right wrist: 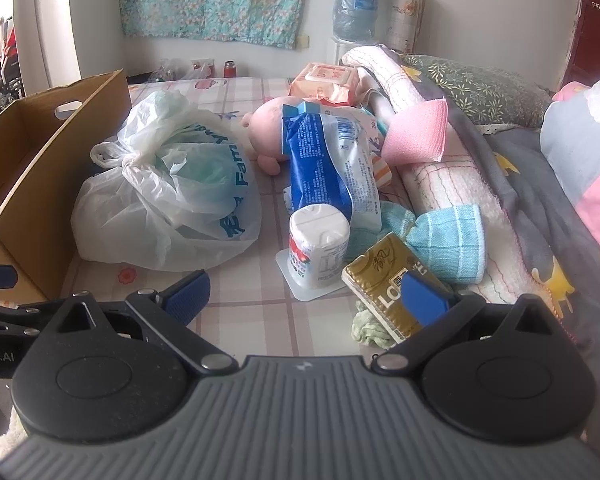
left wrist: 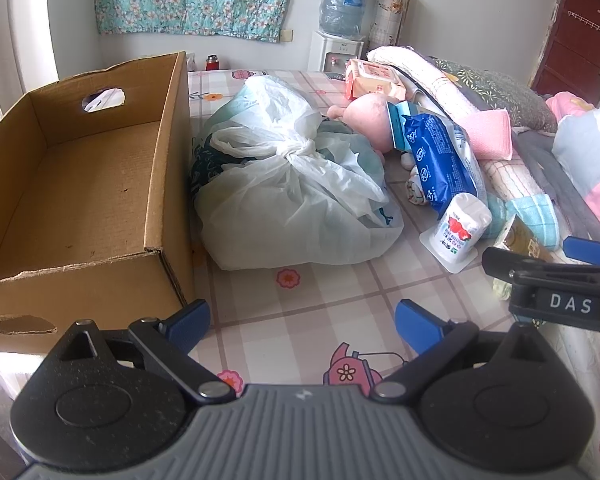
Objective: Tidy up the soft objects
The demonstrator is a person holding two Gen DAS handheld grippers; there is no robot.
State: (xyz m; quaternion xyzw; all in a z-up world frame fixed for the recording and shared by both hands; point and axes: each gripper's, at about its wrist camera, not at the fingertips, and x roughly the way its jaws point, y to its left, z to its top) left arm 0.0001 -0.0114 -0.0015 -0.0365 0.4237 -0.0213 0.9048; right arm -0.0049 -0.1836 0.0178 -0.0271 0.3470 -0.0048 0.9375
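Note:
An empty cardboard box stands at the left on the checked bed sheet; it also shows in the right wrist view. Beside it lies a knotted white plastic bag. Right of the bag is a pile: a pink plush toy, a blue-white tissue pack, a white tissue roll, a gold tissue packet, a light blue cloth, a pink cloth. My left gripper is open and empty above the sheet. My right gripper is open, its right finger over the gold packet.
A rolled towel and bedding lie along the right. A pack of wet wipes sits at the back. A water dispenser stands by the far wall. A green cloth lies under the gold packet.

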